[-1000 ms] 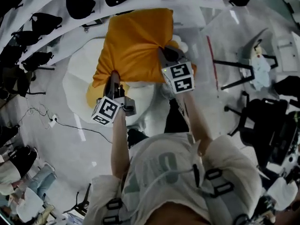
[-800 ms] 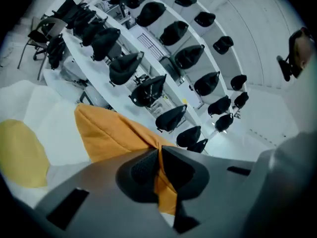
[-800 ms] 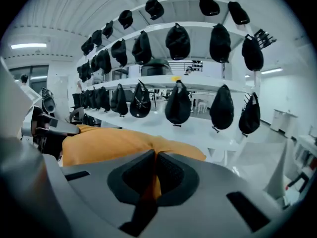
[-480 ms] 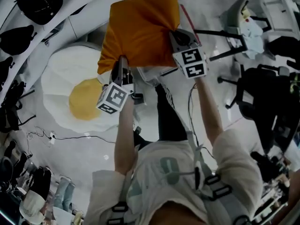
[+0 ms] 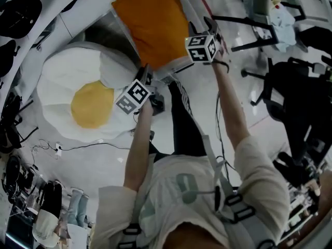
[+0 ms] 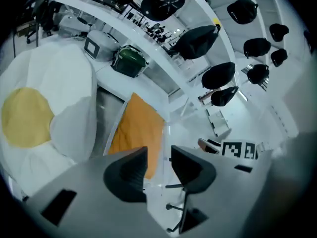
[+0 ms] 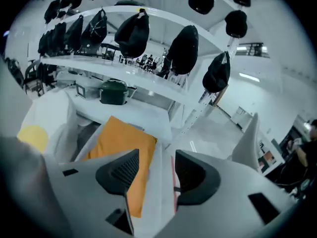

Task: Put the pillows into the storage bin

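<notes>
Far left, a curved white shelf carries rounded black bags hung in a row & a dark green lidded pot. Below it, on the pale glossy floor, lies the egg pillow: big, puffy, wavy-edged white fabric w/ a round matte yellow yolk patch. It sits just beside the storage bin, not in it. The bin is a rectangular box w/ thin see-through walls & a whitish rim. The orange pillow lies inside it, a flat squarish cushion of plain smooth cloth covering most of the opening. Next, the left gripper: grey body, dark ribbed pads. Its jaws are released, have just been opening, w/ nothing btwn them; the orange pillow's near edge shows beyond one pad. Its marker cube has b/w square code patterns, no letters. The right gripper is the same build: jaws apart, also just been opening, gap empty, near the bin's right rim w/ the orange pillow below-left of it. Its cube shows similar b/w codes. Further right stands a black office chair. The person's pale T-shirt has faint print, too blurred to read.
</notes>
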